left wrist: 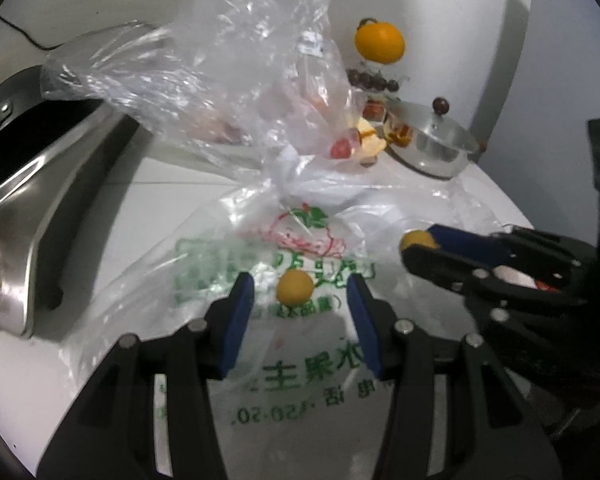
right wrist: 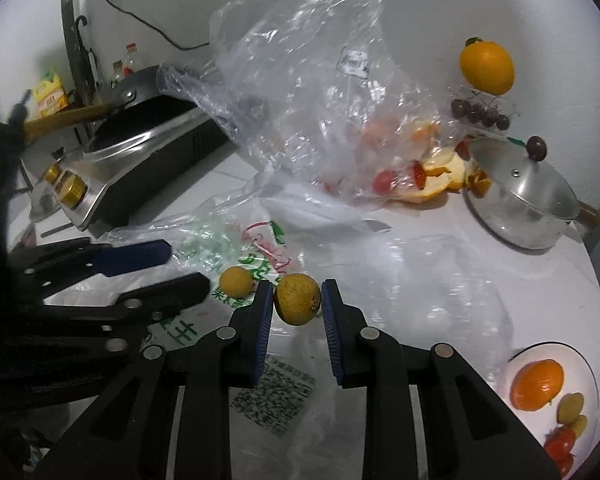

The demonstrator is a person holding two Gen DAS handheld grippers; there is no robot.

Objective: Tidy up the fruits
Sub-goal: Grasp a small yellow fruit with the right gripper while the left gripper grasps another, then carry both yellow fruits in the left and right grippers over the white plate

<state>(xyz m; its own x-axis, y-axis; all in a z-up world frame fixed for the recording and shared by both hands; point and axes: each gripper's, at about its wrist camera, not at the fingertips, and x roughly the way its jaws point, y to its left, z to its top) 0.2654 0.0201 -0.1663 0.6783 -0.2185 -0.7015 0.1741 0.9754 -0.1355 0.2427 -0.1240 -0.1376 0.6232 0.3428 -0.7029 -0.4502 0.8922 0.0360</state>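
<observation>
My right gripper (right wrist: pixel 296 300) is shut on a small round yellow-brown fruit (right wrist: pixel 296 299), held just above a printed plastic bag (right wrist: pixel 260 256); it shows in the left wrist view (left wrist: pixel 418 240) too. A second small yellow fruit (left wrist: pixel 295 287) lies on the bag (left wrist: pixel 284 360). My left gripper (left wrist: pixel 300 292) is open with this fruit between its fingertips, not touching. A white plate (right wrist: pixel 556 350) at the right holds an orange (right wrist: pixel 537 384) and small fruits.
A crumpled clear bag (right wrist: pixel 300 92) with fruit and peel stands behind. A steel pot with lid (right wrist: pixel 528 200), cherries (right wrist: pixel 480 114) and a yellow citrus (right wrist: pixel 487 67) are at the back right. A hob (right wrist: pixel 140 160) with a pan is at the left.
</observation>
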